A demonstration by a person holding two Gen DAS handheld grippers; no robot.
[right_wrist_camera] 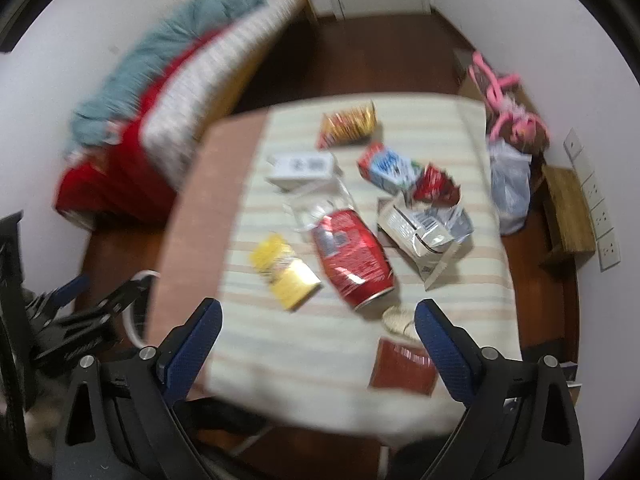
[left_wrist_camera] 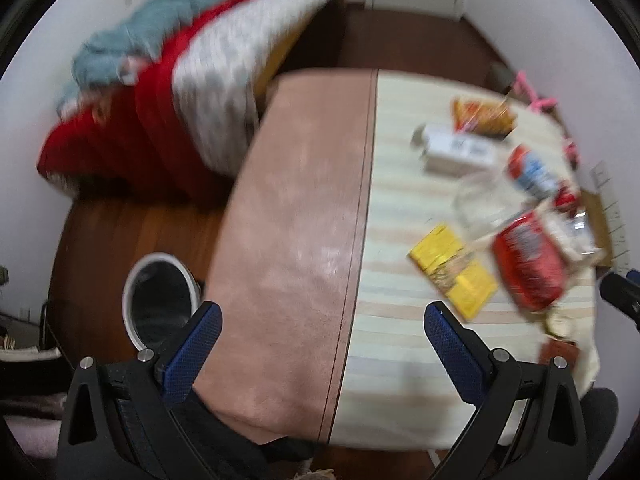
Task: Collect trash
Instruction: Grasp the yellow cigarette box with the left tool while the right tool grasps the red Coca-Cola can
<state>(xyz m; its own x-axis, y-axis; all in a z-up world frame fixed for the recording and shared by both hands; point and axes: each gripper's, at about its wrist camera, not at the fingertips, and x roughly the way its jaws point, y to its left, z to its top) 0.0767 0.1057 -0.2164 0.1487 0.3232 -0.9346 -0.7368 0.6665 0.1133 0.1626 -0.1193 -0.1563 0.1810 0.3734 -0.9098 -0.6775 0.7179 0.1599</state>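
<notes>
Trash lies on a striped cloth on the table (right_wrist_camera: 280, 344): a crushed red can (right_wrist_camera: 352, 256) (left_wrist_camera: 528, 264), a yellow packet (right_wrist_camera: 286, 272) (left_wrist_camera: 456, 270), a white box (right_wrist_camera: 302, 168) (left_wrist_camera: 456, 148), a red-blue carton (right_wrist_camera: 390, 166), an orange snack bag (right_wrist_camera: 348, 124), torn silver wrappers (right_wrist_camera: 424, 228), a dark red sachet (right_wrist_camera: 402, 368). A white-rimmed bin (left_wrist_camera: 160, 296) stands on the floor left of the table. My left gripper (left_wrist_camera: 322, 320) is open and empty above the table's near edge. My right gripper (right_wrist_camera: 318, 316) is open and empty, just short of the can.
A pile of red, teal and white bedding (left_wrist_camera: 168, 80) lies left of the table. A plastic bag (right_wrist_camera: 510, 184), pink straps (right_wrist_camera: 504, 96) and a wooden stool (right_wrist_camera: 568, 208) stand at the right by a wall with sockets. A pink mat (left_wrist_camera: 296, 216) covers the table's left half.
</notes>
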